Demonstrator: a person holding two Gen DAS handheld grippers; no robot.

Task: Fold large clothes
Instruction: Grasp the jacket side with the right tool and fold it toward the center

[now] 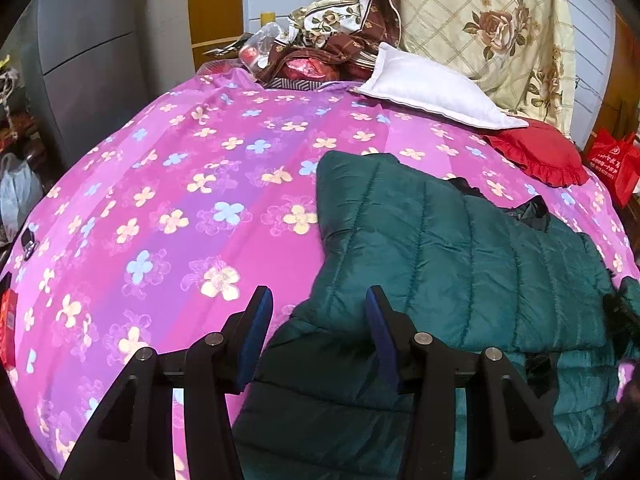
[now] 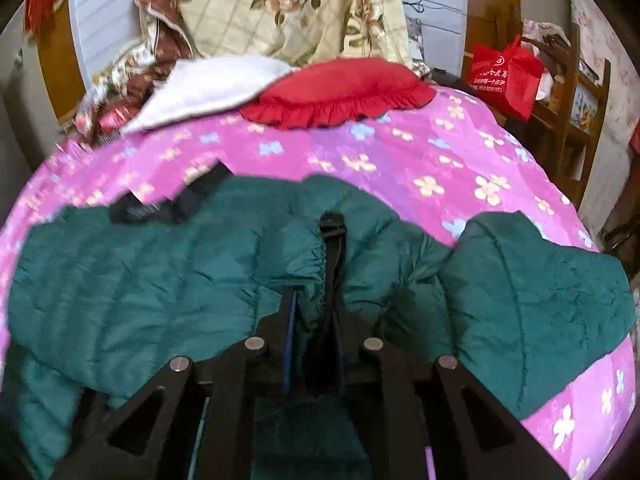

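Pinching a gathered sleeve cuff of the green puffer jacket [image 2: 160, 280] spread on the bed [image 2: 440, 152], right gripper [image 2: 316, 304] is clamped, left gripper [image 1: 316, 308] apart over its edge; next, probably, carrying the sleeve across the body.

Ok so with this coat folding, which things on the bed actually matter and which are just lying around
Part of the job:
- green puffer jacket, spread on the pink floral bedspread
- right gripper, shut on a jacket fold
- left gripper, jaws apart over the jacket's edge

Just lying about:
- white pillow
- red ruffled cushion
- rose-print quilt
- red bag
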